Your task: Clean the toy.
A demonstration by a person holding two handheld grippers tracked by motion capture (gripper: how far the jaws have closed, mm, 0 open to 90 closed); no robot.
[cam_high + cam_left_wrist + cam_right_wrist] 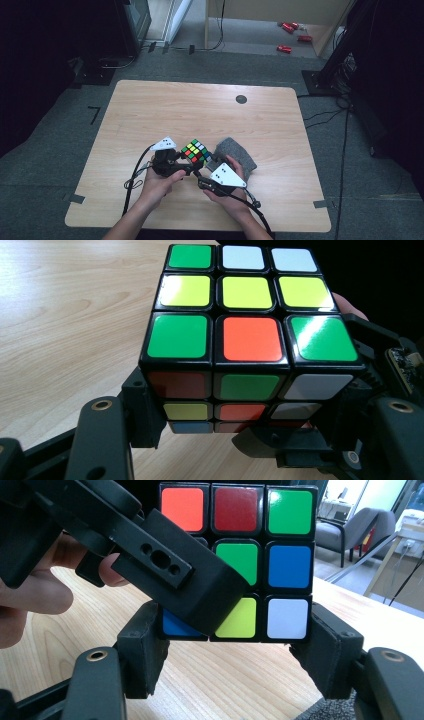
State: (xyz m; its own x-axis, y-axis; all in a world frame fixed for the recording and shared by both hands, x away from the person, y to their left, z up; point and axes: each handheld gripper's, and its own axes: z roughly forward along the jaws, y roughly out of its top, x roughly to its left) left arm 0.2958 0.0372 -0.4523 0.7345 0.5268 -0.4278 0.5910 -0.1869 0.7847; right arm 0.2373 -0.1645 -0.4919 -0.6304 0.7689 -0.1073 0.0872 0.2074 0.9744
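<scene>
A scrambled Rubik's cube (pixel 196 151) is held just above the wooden table (pixel 200 110), near its front middle, between both grippers. My left gripper (pixel 186 161) comes in from the left and is shut on the cube (pixel 240 335); its pads (pixel 145 412) press on the lower layers. My right gripper (pixel 204 167) comes in from the right. In its own view the right gripper (pixel 235 645) has both pads against the sides of the bottom row of the cube (pixel 285 565). One black jaw of the left gripper (pixel 165 575) crosses that face.
A grey felt cloth (pixel 237 152) lies on the table just right of the cube, behind my right hand. A small black round mark (pixel 241 99) sits near the far edge. Cables trail from both grippers toward the front edge.
</scene>
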